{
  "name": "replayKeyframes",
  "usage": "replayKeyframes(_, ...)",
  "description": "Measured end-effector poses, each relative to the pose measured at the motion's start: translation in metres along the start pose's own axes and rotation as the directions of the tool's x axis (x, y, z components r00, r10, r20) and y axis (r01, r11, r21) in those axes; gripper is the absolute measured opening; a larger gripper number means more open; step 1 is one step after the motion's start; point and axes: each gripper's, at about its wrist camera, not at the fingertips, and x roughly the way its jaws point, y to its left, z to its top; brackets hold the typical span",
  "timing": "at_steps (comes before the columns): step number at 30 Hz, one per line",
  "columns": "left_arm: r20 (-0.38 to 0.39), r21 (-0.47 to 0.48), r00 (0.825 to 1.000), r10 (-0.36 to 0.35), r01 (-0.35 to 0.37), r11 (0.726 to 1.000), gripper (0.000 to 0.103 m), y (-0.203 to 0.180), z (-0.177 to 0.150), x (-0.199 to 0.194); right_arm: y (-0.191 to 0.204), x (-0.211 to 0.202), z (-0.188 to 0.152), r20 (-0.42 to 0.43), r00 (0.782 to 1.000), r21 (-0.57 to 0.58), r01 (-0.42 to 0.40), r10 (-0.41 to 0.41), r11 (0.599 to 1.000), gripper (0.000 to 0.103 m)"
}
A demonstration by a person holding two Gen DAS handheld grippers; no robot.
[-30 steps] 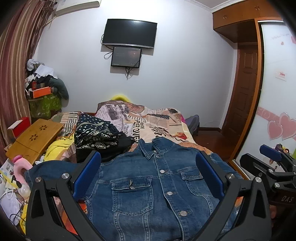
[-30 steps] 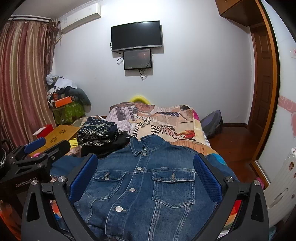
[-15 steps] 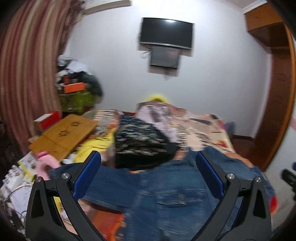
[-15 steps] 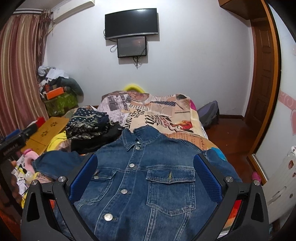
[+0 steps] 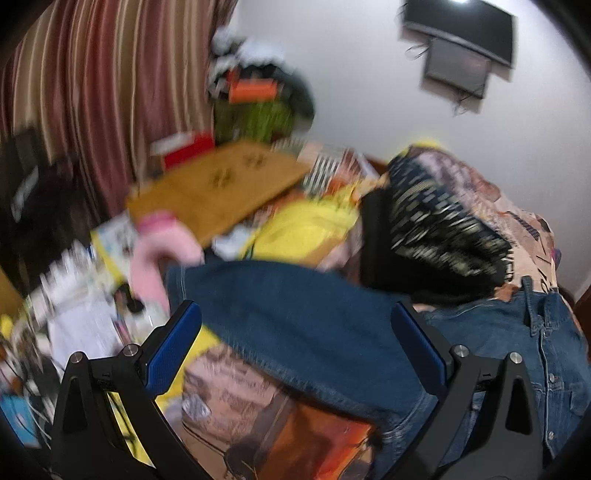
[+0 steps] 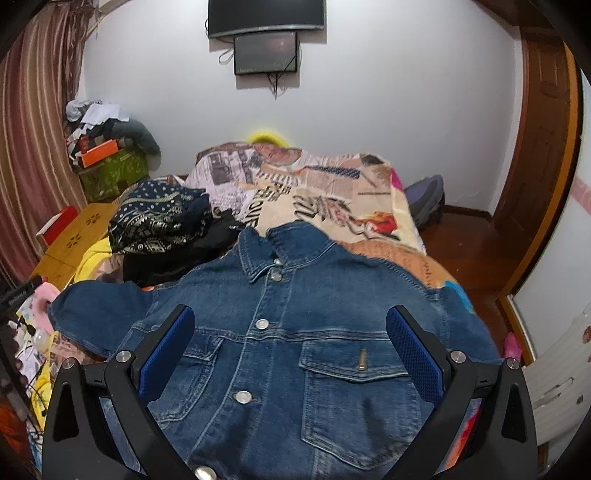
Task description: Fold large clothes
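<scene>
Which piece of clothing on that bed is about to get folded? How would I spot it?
Find the bed with the newspaper-print cover. Spread flat at its near end, front up, lies a blue denim jacket with silver buttons. The dark patterned clothes heap beside it is bunched up, not laid out.

Left wrist view: we look forward between the left gripper (image 5: pixel 295 343) and its two blue-padded black fingers, tilted and motion-blurred, low and near over the spread sleeve of the blue denim jacket (image 5: pixel 303 332), facing the striped maroon curtain (image 5: pixel 92 85).
Right wrist view: we look level between the right gripper (image 6: pixel 291 347), close above the jacket (image 6: pixel 295 350) front, facing the white far wall.
Shared ground: we see in both the jacket, the dark patterned clothes pile (image 5: pixel 436 229) (image 6: pixel 159 221), the wooden lap table (image 5: pixel 218 184) (image 6: pixel 74 236) and the wall-mounted black television (image 5: pixel 461 26) (image 6: pixel 266 16).
</scene>
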Motion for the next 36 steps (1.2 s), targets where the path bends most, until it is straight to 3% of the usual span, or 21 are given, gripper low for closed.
replayKeyframes(5, -0.209, -0.185, 0.978, -0.018, -0.021, 0.983, 0.103, 0.049, -0.022, 0.060, 0.007, 0.017, 0.000, -0.052, 0.998, 0.004, -0.020, 0.020, 1.000, 0.103)
replayKeyframes(7, -0.271, -0.260, 0.959, -0.076, 0.003, 0.966, 0.101, 0.065, -0.030, 0.077, 0.012, 0.023, 0.000, -0.071, 0.997, -0.002, -0.026, 0.026, 1.000, 0.103)
replayKeyframes(9, -0.320, -0.340, 0.936, -0.144, 0.029, 0.940, 0.093, 0.076, -0.039, 0.091, 0.015, 0.027, 0.000, -0.085, 0.996, -0.008, -0.030, 0.030, 1.000, 0.103)
replayKeyframes(15, -0.354, -0.530, 0.858, -0.372, 0.144, 0.836, 0.075, 0.087, -0.059, 0.125, 0.023, 0.036, 0.000, -0.111, 0.993, -0.021, -0.029, 0.027, 0.999, 0.103)
replayKeyframes(17, -0.357, -0.537, 0.848, -0.391, 0.156, 0.829, 0.063, 0.085, -0.058, 0.132, 0.024, 0.039, 0.002, -0.118, 0.993, -0.023, -0.027, 0.024, 0.999, 0.103)
replayKeyframes(21, -0.361, -0.506, 0.864, -0.353, 0.136, 0.852, 0.053, 0.078, -0.048, 0.149, 0.023, 0.041, 0.003, -0.123, 0.992, -0.018, -0.024, 0.022, 1.000, 0.103)
replayKeyframes(22, -0.363, -0.497, 0.867, -0.341, 0.129, 0.858, 0.043, 0.079, -0.046, 0.152, 0.022, 0.041, 0.003, -0.122, 0.992, -0.014, -0.024, 0.022, 1.000, 0.103)
replayKeyframes(23, -0.369, -0.470, 0.877, -0.307, 0.108, 0.876, 0.033, 0.076, -0.042, 0.152, 0.021, 0.040, 0.003, -0.123, 0.992, -0.011, -0.023, 0.021, 1.000, 0.103)
replayKeyframes(26, -0.353, -0.368, 0.912, -0.206, 0.067, 0.927, 0.016, 0.066, -0.032, 0.143, 0.018, 0.037, 0.002, -0.116, 0.993, -0.007, -0.012, 0.011, 1.000, 0.103)
replayKeyframes(27, -0.329, -0.300, 0.933, -0.147, 0.044, 0.953, 0.014, 0.056, -0.026, 0.134, 0.016, 0.036, 0.002, -0.113, 0.994, -0.005, -0.009, 0.008, 1.000, 0.103)
replayKeyframes(30, -0.253, -0.170, 0.966, -0.061, 0.018, 0.985, 0.011, 0.031, -0.010, 0.110, 0.011, 0.034, 0.002, -0.104, 0.995, 0.005, -0.001, 0.001, 1.000, 0.103)
replayKeyframes(33, -0.170, -0.102, 0.984, -0.063, 0.046, 0.994, 0.008, 0.004, 0.012, 0.086, 0.004, 0.031, 0.003, -0.095, 0.995, 0.012, 0.009, -0.008, 1.000, 0.103)
replayKeyframes(36, -0.121, -0.068, 0.985, -0.120, 0.112, 0.991, 0.005, -0.017, 0.031, 0.064, -0.004, 0.027, 0.002, -0.082, 0.996, 0.021, 0.018, -0.016, 1.000, 0.103)
